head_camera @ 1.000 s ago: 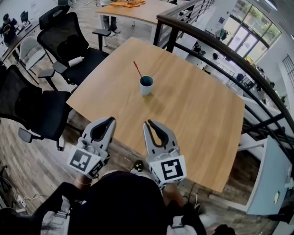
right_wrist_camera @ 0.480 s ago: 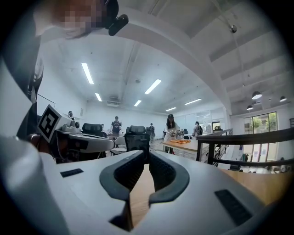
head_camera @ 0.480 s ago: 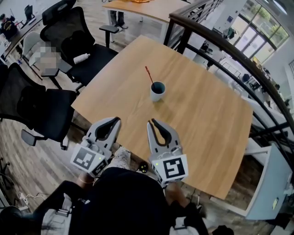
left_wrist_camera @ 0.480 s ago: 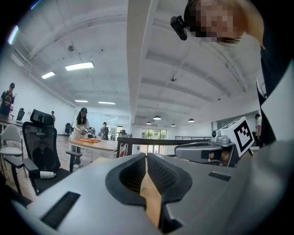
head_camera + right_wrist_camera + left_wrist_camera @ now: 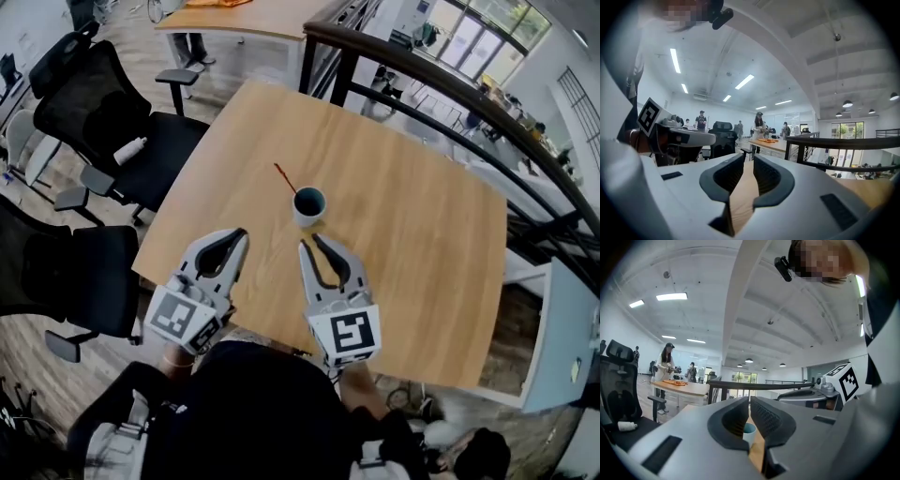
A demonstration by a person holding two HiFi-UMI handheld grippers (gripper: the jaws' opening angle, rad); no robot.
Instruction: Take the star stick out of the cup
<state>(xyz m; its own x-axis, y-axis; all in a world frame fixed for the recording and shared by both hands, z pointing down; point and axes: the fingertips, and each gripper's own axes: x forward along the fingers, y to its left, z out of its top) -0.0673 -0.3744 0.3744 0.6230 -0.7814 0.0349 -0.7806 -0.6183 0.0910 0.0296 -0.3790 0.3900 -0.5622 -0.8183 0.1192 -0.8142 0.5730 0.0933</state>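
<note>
A light blue cup (image 5: 308, 204) stands on the wooden table (image 5: 412, 234), with a thin red stick (image 5: 284, 176) leaning out of it to the upper left; the stick's star end is not visible. My left gripper (image 5: 241, 233) and right gripper (image 5: 308, 244) hover side by side over the table's near edge, just short of the cup. Both are shut with nothing between the jaws. In the left gripper view the cup (image 5: 749, 430) shows low down, just past the left gripper (image 5: 749, 401). The right gripper (image 5: 749, 161) looks along bare tabletop.
Black office chairs (image 5: 103, 122) (image 5: 56, 272) stand left of the table. A dark railing (image 5: 450, 94) runs behind its far and right sides. A second wooden table (image 5: 244, 14) with people beside it is further back.
Both grippers have moved forward over the table's near edge, and the cup now lies much closer to their tips. Their jaws stay shut.
</note>
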